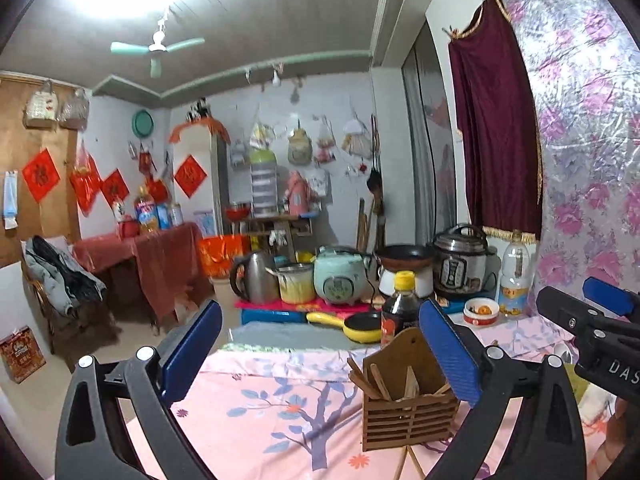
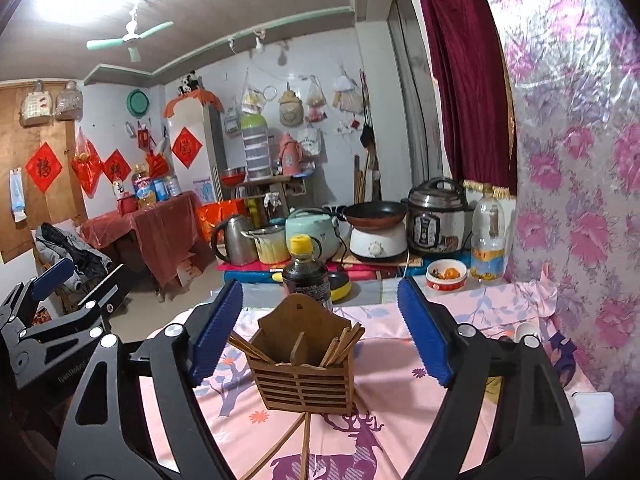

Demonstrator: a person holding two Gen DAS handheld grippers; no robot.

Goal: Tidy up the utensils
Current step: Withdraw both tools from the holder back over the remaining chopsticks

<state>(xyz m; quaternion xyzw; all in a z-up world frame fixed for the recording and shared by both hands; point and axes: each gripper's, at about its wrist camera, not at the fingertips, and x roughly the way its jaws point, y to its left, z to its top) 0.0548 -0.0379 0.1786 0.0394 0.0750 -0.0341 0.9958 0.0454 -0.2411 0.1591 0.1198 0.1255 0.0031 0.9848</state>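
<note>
My right gripper point(image 2: 320, 332) hangs wide and empty, dead ahead of the wooden holder point(image 2: 306, 364) mid-table; loose chopsticks point(image 2: 305, 446) lie before it, pointing lengthwise toward me. My left gripper point(image 1: 320, 348), also wide, sits further left.

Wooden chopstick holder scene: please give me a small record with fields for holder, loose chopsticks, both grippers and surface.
holder: wooden chopstick holder upright, chopsticks inside
loose items: loose chopsticks lying on the cloth in front of it
left gripper: open, empty
right gripper: open, empty, holder seen between its fingers
surface: pink floral cloth
behind holder: dark sauce bottle
</note>
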